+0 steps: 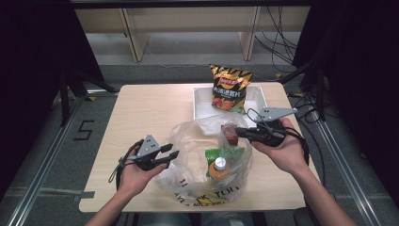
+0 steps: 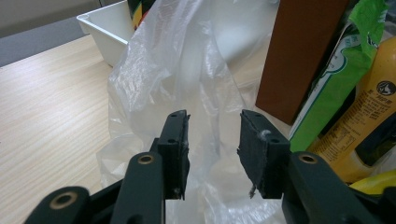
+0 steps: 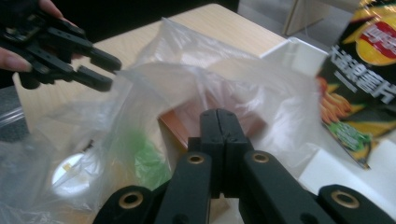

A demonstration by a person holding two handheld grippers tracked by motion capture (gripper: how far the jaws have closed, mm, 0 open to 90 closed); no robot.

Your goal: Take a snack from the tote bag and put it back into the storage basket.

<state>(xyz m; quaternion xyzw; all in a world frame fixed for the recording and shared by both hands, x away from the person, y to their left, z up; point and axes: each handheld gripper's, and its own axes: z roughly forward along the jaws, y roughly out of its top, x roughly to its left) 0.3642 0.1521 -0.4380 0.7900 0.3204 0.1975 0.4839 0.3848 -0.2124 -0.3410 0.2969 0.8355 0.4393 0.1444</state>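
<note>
Both grippers work at a clear plastic bag (image 1: pixel 202 160) lying in the middle of the wooden table (image 1: pixel 141 113). Left gripper (image 1: pixel 171 154) sits at the bag's left edge with its jaws spread, film lying between the pads (image 2: pixel 173 140) but not pinched. Right gripper (image 1: pixel 237 132) has its jaws pressed together at the bag's upper right rim; whether they pinch film I cannot tell. Inside the bag are a brown box (image 2: pixel 303 51), a green packet (image 2: pixel 345 70) and a yellow bottle (image 1: pixel 219 167). Behind it, a chip bag (image 1: pixel 229 87) stands in a white bin (image 1: pixel 202 101).
</note>
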